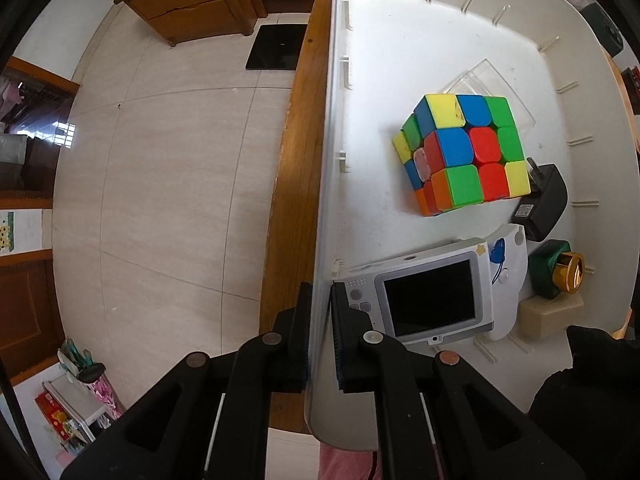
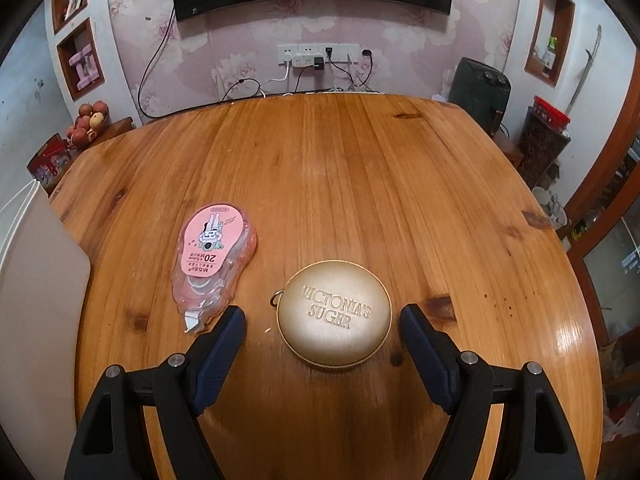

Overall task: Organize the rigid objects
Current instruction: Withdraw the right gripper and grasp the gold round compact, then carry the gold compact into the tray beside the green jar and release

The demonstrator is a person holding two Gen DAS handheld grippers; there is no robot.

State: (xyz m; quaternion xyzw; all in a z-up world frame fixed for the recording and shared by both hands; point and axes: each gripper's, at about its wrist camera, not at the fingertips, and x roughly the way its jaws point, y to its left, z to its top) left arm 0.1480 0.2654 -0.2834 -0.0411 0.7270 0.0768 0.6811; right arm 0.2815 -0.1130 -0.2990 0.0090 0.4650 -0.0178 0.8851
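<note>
Wooden surface (image 2: pixel 360 168) holds two strays: round gold tin (image 2: pixel 334 316) between your open right hand-held gripper (image 2: pixel 322 332), pink correction-tape dispenser (image 2: pixel 212 260); left hand-held gripper (image 1: pixel 320 320) clamps white plastic bin (image 1: pixel 400 40), already part-filled.

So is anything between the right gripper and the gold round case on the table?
Nothing visible. The right gripper is open, its fingers either side of the gold round case with bare wood between. The pink correction tape lies off to the left.

My left gripper (image 1: pixel 320 332): black plastic arms, ribbed black pads, round silver and copper-toned screw heads. My right gripper (image 2: pixel 322 344): black arms, ribbed dark blue pads, silver screws.
</note>
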